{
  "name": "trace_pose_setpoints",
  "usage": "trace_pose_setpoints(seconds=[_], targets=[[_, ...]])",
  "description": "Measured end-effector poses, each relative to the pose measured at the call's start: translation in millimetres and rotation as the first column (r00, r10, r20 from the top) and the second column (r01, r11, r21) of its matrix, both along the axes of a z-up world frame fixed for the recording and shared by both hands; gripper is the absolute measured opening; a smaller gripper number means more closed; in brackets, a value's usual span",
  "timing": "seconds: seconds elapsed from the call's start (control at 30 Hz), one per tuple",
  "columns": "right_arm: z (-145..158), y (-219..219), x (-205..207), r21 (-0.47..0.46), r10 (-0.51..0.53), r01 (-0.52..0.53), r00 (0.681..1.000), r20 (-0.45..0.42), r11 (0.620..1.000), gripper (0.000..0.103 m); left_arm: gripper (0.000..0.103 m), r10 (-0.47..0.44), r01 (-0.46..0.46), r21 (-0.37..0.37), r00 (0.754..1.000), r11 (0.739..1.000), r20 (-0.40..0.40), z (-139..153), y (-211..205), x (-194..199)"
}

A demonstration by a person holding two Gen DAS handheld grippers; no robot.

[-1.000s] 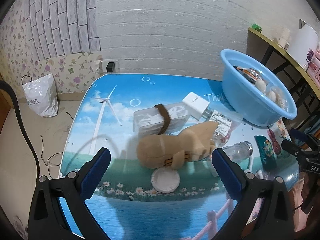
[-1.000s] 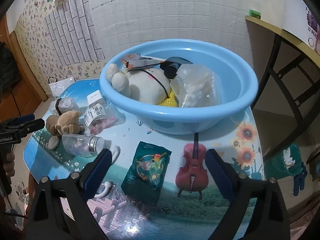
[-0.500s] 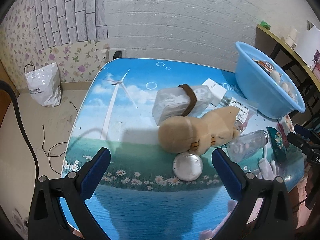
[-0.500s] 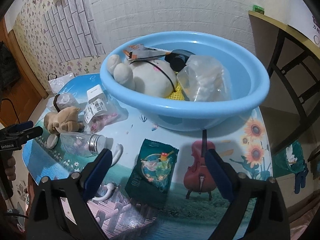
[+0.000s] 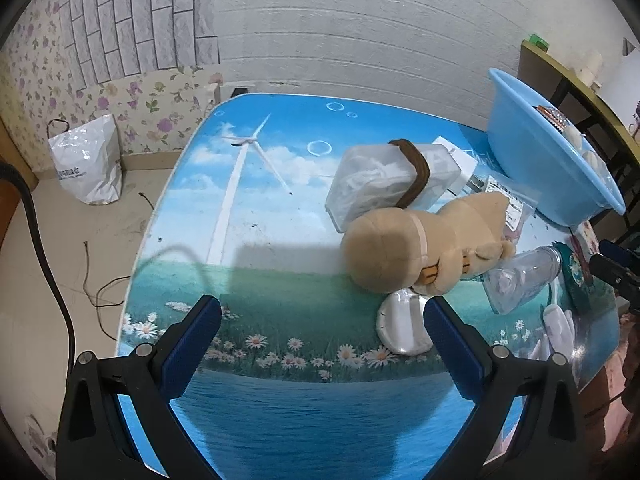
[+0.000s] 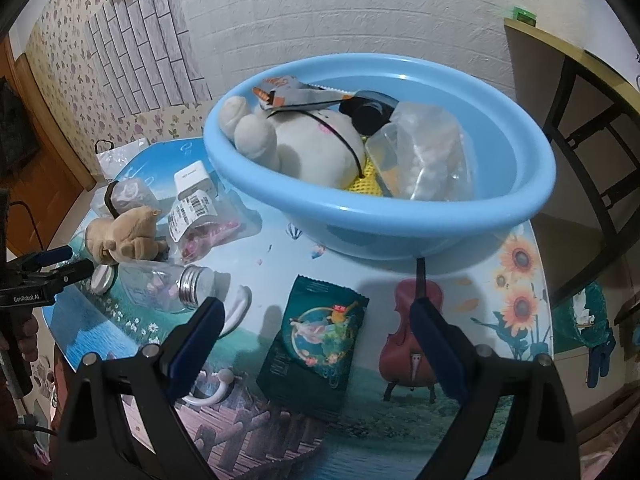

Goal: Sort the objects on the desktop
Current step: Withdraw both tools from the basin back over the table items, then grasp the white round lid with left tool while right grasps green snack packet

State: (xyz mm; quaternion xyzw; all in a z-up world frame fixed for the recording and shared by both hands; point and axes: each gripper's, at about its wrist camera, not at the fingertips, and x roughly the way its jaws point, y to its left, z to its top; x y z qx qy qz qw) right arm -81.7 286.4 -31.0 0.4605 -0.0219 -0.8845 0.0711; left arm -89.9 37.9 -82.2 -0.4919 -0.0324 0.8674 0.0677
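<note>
The left tongs (image 5: 322, 330) hang wide apart and empty over the near edge of the worktop (image 5: 280, 240), low in the left wrist view. Right of centre there lies a tan soft toy (image 5: 424, 246) on its side, touching a clear box (image 5: 390, 184) with a brown strap behind it and a round white lid (image 5: 402, 326) just in front, which sits close by the right-hand finger. A clear bottle (image 5: 520, 280) lies tipped over to the toy's right, and the blue basin (image 5: 548, 168) stands at the upper right. In the right wrist view the right tongs (image 6: 314, 330) are also spread wide, holding nothing, low in the frame above a dark green snack packet (image 6: 316, 340) that lies flat between the two fingers. The basin (image 6: 400, 216) fills the centre of that frame, holding a white soft toy (image 6: 304, 140), a crinkled clear bag (image 6: 428, 156) and a wrapper (image 6: 292, 92). A labelled bag (image 6: 200, 220) of pink bits lies at mid left beside the basin.
</note>
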Motion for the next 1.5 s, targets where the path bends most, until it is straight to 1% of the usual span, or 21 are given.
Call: trace_pose_setpoints(seconds=[0.2, 0.5, 0.63, 0.73, 0.9, 0.93, 1.0, 1.07, 1.1, 1.13, 1.23, 1.3, 1.33, 1.37, 1.4, 1.5], targets=[[0.5, -2.9, -1.7, 0.006, 0.006, -0.006, 1.0, -0.001, 1.0, 0.095, 0.101, -0.036, 0.036, 0.004, 0.999, 0.999, -0.017, -1.2, 0.5, 1.9], [-5.4, -6.4, -5.1, 0.014, 0.007, -0.007, 1.0, 0.017, 1.0, 0.095, 0.101, -0.039, 0.04, 0.012, 0.999, 0.999, -0.018, -3.5, -7.1, 2.5], [-7.2, -4.9, -6.0, 0.013, -0.002, 0.002, 1.0, 0.023, 1.0, 0.095, 0.101, -0.052, 0.053, 0.033, 0.998, 0.998, -0.03, 1.4, -12.7, 5.3], [-9.2, -4.1, -6.2, 0.017, -0.005, 0.005, 1.0, 0.026, 1.0, 0.095, 0.101, -0.089, 0.092, 0.061, 0.995, 0.994, -0.046, 7.1, -10.7, 12.6], [-14.8, -2.5, -5.4, 0.018, -0.006, 0.005, 0.999, 0.038, 1.0, 0.095, 0.101, -0.158, 0.162, 0.085, 0.986, 0.983, -0.052, 8.3, 12.7, 23.2], [-15.5, -2.2, -4.9, 0.016, -0.004, 0.004, 0.999, 0.042, 1.0, 0.095, 0.099, -0.171, 0.174, 0.087, 0.984, 0.981, -0.048, 7.1, 17.8, 24.0], [-16.2, -1.8, -3.8, 0.012, 0.0, -0.001, 0.999, 0.046, 1.0, 0.095, 0.085, -0.199, 0.201, 0.078, 0.979, 0.976, -0.032, 3.5, 30.3, 24.6], [-15.9, -1.9, -2.6, 0.006, 0.002, -0.003, 0.999, 0.045, 1.0, 0.095, 0.078, -0.22, 0.221, 0.053, 0.975, 0.974, -0.017, -0.7, 40.1, 24.5], [-15.6, -1.2, -2.4, 0.005, 0.002, -0.002, 0.999, 0.041, 1.0, 0.095, 0.073, -0.23, 0.231, 0.036, 0.973, 0.972, -0.029, 0.3, 45.0, 27.0], [-15.4, -0.3, -1.8, 0.006, 0.0, 0.0, 0.999, 0.039, 1.0, 0.095, 0.071, -0.242, 0.243, 0.03, 0.97, 0.97, -0.033, 0.7, 49.1, 27.1], [-18.7, 2.9, -2.5, 0.02, -0.014, 0.013, 0.999, 0.045, 1.0, 0.095, 0.064, -0.238, 0.239, 0.023, 0.971, 0.971, -0.036, 1.5, 52.8, 24.6], [-22.9, 5.9, -3.5, 0.022, -0.027, 0.026, 0.998, 0.059, 0.999, 0.094, 0.053, -0.224, 0.225, 0.006, 0.974, 0.974, -0.043, 1.8, 53.1, 24.5], [-24.5, 6.4, -3.9, 0.021, -0.03, 0.028, 0.998, 0.064, 0.999, 0.093, 0.05, -0.219, 0.219, -0.002, 0.975, 0.976, -0.045, 2.0, 52.7, 24.8], [-27.0, 5.9, -4.8, 0.021, -0.028, 0.027, 0.997, 0.069, 0.999, 0.09, 0.042, -0.216, 0.216, -0.008, 0.975, 0.976, -0.043, 2.5, 51.5, 24.4], [-28.6, 4.8, -5.2, 0.026, -0.026, 0.024, 0.997, 0.07, 0.999, 0.089, 0.037, -0.214, 0.214, -0.009, 0.976, 0.977, -0.039, 2.7, 50.8, 22.8], [-33.5, -1.9, -4.8, 0.069, -0.018, 0.014, 0.998, 0.054, 0.998, 0.089, 0.037, -0.207, 0.207, -0.004, 0.978, 0.978, -0.029, 3.1, 50.1, 22.3]])
